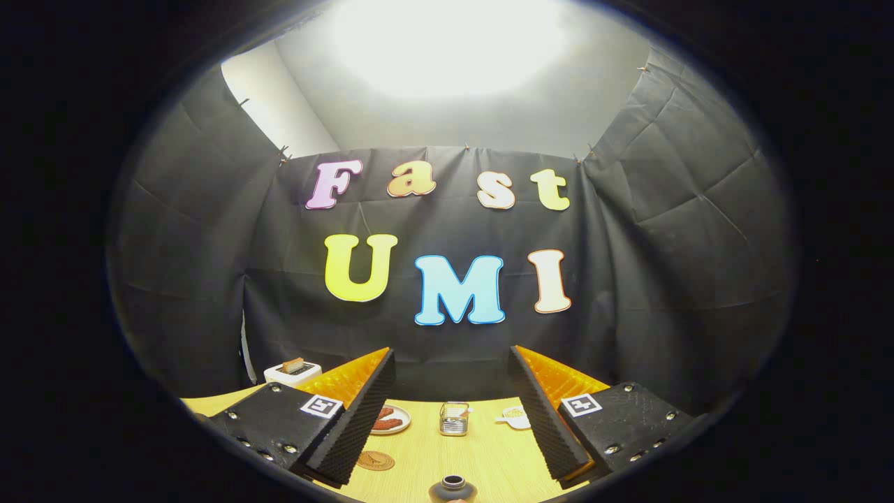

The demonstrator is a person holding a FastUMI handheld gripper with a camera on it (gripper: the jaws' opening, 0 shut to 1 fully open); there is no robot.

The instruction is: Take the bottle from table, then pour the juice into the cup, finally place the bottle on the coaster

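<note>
- Gripper view: the bottle (452, 487) is seen standing on the wooden table (475, 454), its dark open neck low between the two fingers.
- The gripper (450, 419) is held with its fingers spread wide apart — nothing is clamped.
- A round coaster (376, 460) lies just beside the left finger.
- Beyond the fingers, a glass cup (454, 418) is set mid-table, flanked by a plate (389, 420) of food and a small white card (515, 417).
- A white toaster (293, 373) is seen at the far left — against the booth wall.
</note>
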